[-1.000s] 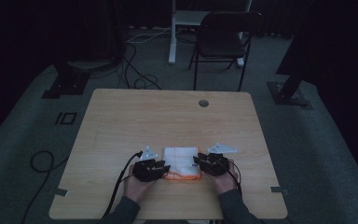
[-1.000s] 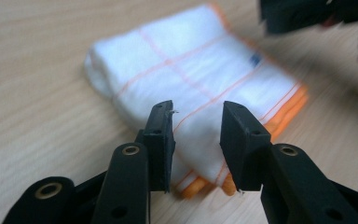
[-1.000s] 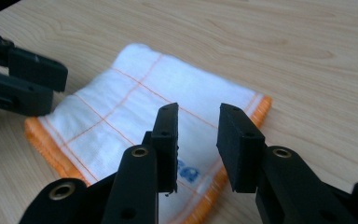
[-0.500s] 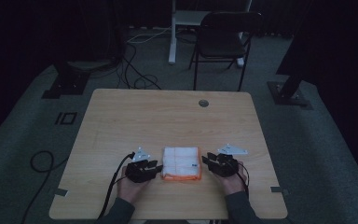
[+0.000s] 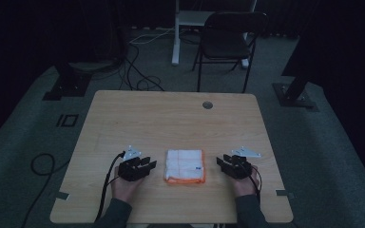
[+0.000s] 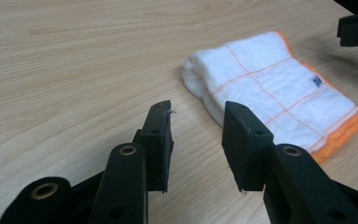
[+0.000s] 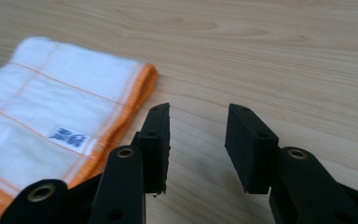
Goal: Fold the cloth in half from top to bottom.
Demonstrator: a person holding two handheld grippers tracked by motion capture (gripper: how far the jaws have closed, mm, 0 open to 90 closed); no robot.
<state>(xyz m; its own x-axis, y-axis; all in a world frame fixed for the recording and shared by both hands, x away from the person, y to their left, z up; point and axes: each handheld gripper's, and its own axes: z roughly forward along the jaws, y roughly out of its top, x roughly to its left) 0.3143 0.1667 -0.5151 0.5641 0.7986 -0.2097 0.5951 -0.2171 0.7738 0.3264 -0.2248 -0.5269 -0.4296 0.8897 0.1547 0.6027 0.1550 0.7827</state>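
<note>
Now: folded white terry towel (image 5: pixel 185 166), orange-hemmed, on wood-grain table (image 5: pixel 171 118); both hand-held grippers parted, empty, right just widening.

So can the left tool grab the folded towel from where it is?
Probably yes. The left tool sits just beside the folded towel with bare table between them. Its jaws are open and empty, so a short move sideways should reach it.
</note>
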